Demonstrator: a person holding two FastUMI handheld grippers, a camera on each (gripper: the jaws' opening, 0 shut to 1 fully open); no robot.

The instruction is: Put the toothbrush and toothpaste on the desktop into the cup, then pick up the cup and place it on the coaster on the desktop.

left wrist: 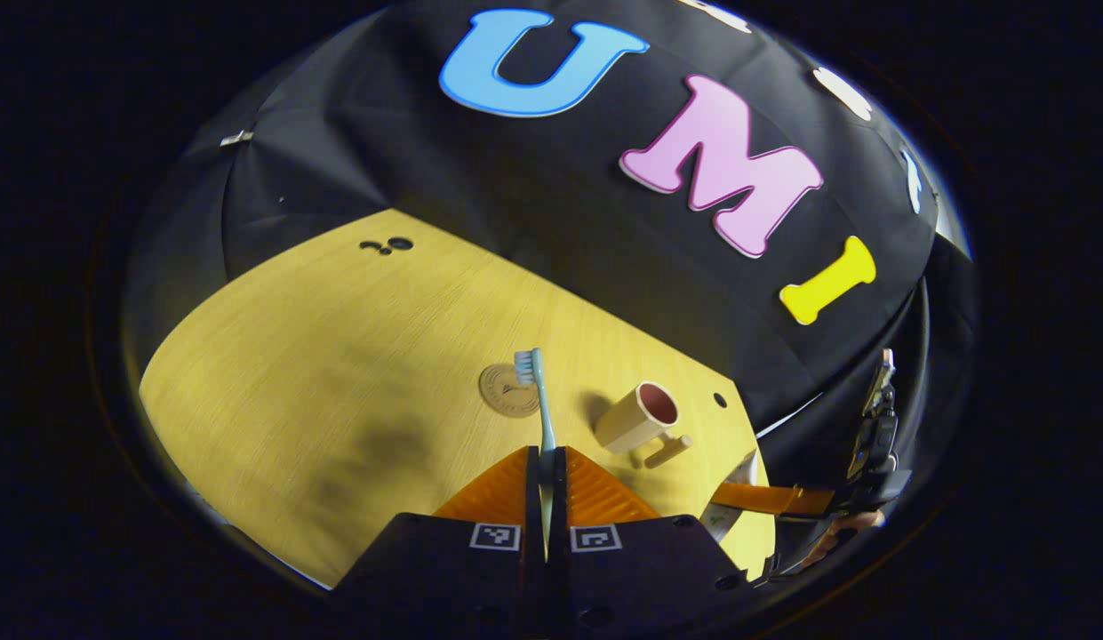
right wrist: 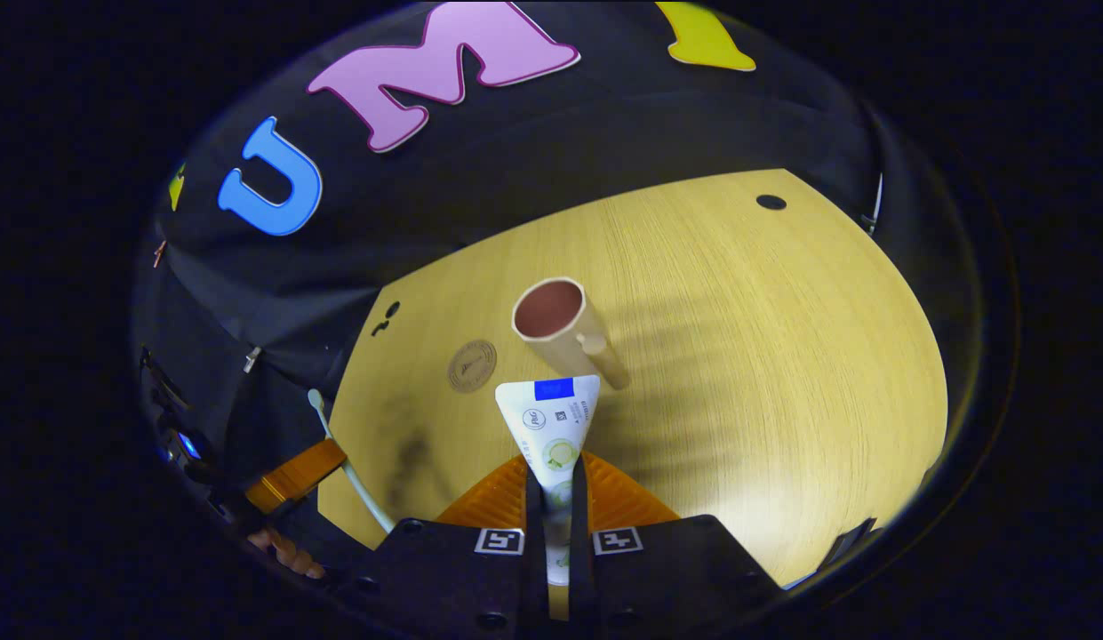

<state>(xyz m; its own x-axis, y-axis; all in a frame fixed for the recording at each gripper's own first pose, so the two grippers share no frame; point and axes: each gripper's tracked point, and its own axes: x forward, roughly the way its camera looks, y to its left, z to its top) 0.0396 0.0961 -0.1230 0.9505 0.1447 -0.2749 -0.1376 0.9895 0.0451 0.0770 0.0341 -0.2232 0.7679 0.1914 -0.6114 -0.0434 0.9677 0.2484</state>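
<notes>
Yellow wood is spreading out under my left gripper (left wrist: pixel 546 462) in the left gripper view: that is the desktop (left wrist: pixel 320 373). My jaws are squeezing together on the toothbrush (left wrist: pixel 540 404), one finger on each side of its thin handle. The brush is sticking out straight ahead of the jaws, with the bristle end far out in front. Just past the brush tip, a little to the left of the jaws, the round coaster (left wrist: pixel 507 391) is lying flat on the wood. Ahead and to the right of the jaws, the cup (left wrist: pixel 638 416) is standing on the desktop with its handle pointing toward me. Far off to the right I am seeing my other gripper, with a hand (left wrist: pixel 840 533) holding it.

Now I am looking at the right gripper view. My right gripper (right wrist: pixel 558 489) is clamping the toothpaste (right wrist: pixel 554 427) between its two fingers. The tube is poking forward from the jaws, with its wide flat end farthest out. Right ahead of that end, the cup (right wrist: pixel 562 331) is standing on the desktop (right wrist: pixel 764 373), and I am seeing into its open mouth. The coaster (right wrist: pixel 472 365) is lying ahead and to the left of the jaws, near the cup but apart from it. Far to the left, my left gripper (right wrist: pixel 289 484) is holding the toothbrush (right wrist: pixel 342 462) by the desktop's edge.
</notes>
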